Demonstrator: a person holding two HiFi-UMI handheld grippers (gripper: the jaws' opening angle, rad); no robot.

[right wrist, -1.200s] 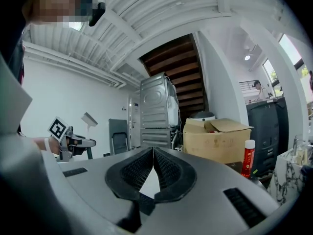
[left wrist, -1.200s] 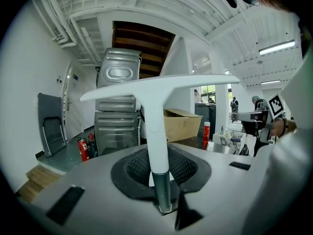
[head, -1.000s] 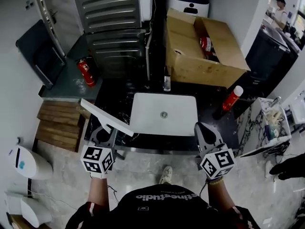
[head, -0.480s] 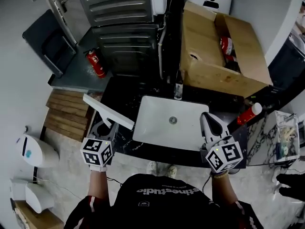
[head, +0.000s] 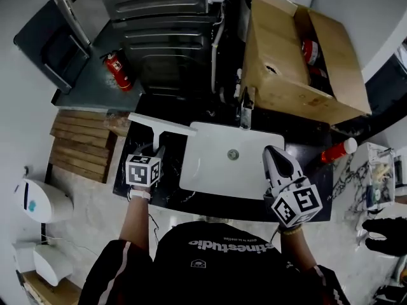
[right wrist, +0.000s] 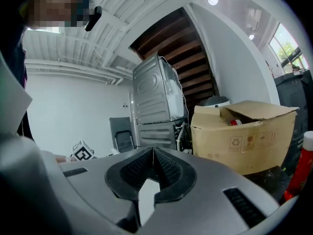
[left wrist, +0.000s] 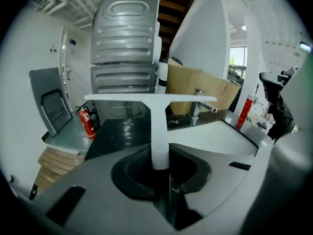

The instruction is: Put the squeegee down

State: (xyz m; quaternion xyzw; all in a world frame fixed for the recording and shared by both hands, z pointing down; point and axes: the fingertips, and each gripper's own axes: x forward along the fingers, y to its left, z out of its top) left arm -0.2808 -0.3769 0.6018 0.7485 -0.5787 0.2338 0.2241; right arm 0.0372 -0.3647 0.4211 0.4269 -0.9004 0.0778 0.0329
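Note:
The squeegee is white, with a long flat blade [head: 161, 124] and a short handle [left wrist: 159, 133]. My left gripper [head: 154, 151] is shut on the handle, with the blade crosswise ahead of the jaws. It hangs over the black countertop [head: 143, 183], just left of the white sink [head: 210, 170]. In the left gripper view the blade [left wrist: 150, 98] stands level above the dark counter. My right gripper [head: 276, 155] is shut and holds nothing, and it sits over the sink's right edge. Its pads [right wrist: 164, 168] meet in the right gripper view.
A faucet [head: 247, 105] stands behind the sink. An open cardboard box [head: 286, 75] sits at the back right, and a red bottle [head: 337, 150] stands on the counter to the right. A grey stacked appliance [head: 165, 24], a red fire extinguisher [head: 118, 71] and wooden boards [head: 79, 146] lie to the left.
My left gripper has carried the squeegee forward and down, from the counter's front edge to over the countertop beside the sink. The right gripper has moved forward to the sink's right edge.

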